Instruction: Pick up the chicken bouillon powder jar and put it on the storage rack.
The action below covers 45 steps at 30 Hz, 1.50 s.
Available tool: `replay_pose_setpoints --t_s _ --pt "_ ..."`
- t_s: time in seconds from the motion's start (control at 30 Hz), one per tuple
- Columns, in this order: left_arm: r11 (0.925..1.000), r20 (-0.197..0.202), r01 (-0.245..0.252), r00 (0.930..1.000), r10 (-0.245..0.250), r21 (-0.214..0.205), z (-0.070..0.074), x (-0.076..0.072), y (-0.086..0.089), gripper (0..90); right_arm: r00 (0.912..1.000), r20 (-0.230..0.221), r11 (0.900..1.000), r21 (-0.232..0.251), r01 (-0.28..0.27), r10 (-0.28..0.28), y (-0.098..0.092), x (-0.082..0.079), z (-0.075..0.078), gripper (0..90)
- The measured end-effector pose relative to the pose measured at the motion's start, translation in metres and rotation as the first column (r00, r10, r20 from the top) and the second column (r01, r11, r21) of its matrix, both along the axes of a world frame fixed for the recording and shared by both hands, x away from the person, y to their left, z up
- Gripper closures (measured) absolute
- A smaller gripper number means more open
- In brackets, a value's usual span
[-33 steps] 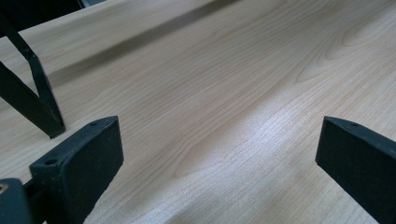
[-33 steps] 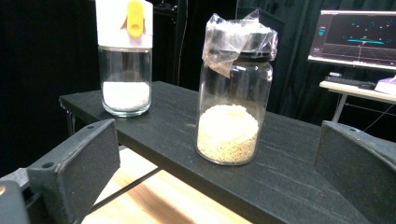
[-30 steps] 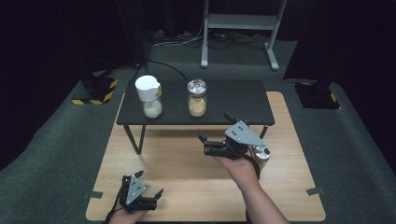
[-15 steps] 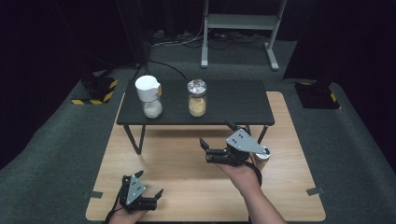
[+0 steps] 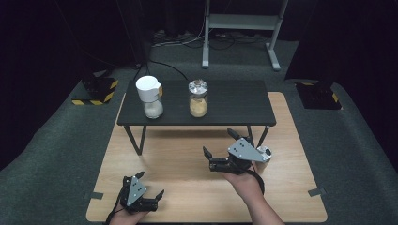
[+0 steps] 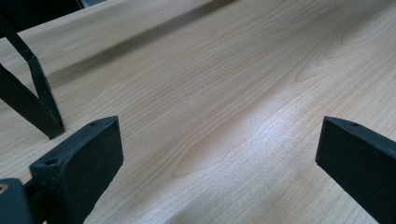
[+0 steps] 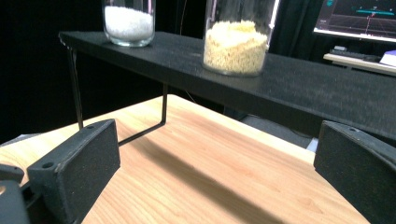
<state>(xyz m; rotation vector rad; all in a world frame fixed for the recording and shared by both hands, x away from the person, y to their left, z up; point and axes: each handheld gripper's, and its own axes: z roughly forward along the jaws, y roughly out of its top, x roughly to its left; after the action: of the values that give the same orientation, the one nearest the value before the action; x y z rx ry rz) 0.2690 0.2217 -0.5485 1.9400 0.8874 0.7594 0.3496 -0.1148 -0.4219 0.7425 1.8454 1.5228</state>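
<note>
The right tongs [image 5: 219,150] hang above the light wooden surface [image 5: 178,159], just in front of the low black shelf [image 5: 234,101] that stands on it, with their jaws spread wide apart and nothing between them. In the right gripper view those jaws frame the shelf's front edge, and above it stand two glass jars: the jar of yellow grains [image 7: 236,44] nearer the middle and the jar of white grains [image 7: 129,25] farther to the left. From the high view the jar of yellow grains [image 5: 198,98] sits near the middle of the shelf under a silvery lid, and the jar of white grains [image 5: 151,96] stands near the shelf's left end, topped by a white cap; the two are well apart. Just beside the right hand [image 5: 244,180], by the shelf's right leg, a small silvery container [image 5: 264,153] rests on the wood. The left tongs [image 5: 149,191] lie low at the near left corner of the surface, jaws also apart; the left gripper view shows bare wood between them and one thin black shelf leg [image 6: 35,100] off to the side.
</note>
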Motion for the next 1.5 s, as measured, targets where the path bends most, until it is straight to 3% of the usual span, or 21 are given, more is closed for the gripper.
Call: replay_pose_setpoints --t_s 0.2,0.87,1.5 --pt "1.0000 -0.001 0.002 1.0000 -0.002 0.001 0.000 0.000 0.000 1.1 0.9998 -0.019 0.9999 -0.014 0.000 -0.001 -0.002 -0.003 -0.011 0.0" --pt "1.0000 -0.003 0.006 1.0000 -0.006 0.007 0.000 -0.001 -0.001 1.1 0.9928 -0.120 0.9964 -0.084 -0.011 0.000 -0.009 -0.022 -0.073 0.0" --pt "0.9999 -0.010 0.012 0.9999 -0.012 -0.002 0.000 0.000 0.000 1.1 0.9877 -0.154 0.9808 -0.195 -0.004 -0.027 -0.013 -0.032 -0.113 0.0"
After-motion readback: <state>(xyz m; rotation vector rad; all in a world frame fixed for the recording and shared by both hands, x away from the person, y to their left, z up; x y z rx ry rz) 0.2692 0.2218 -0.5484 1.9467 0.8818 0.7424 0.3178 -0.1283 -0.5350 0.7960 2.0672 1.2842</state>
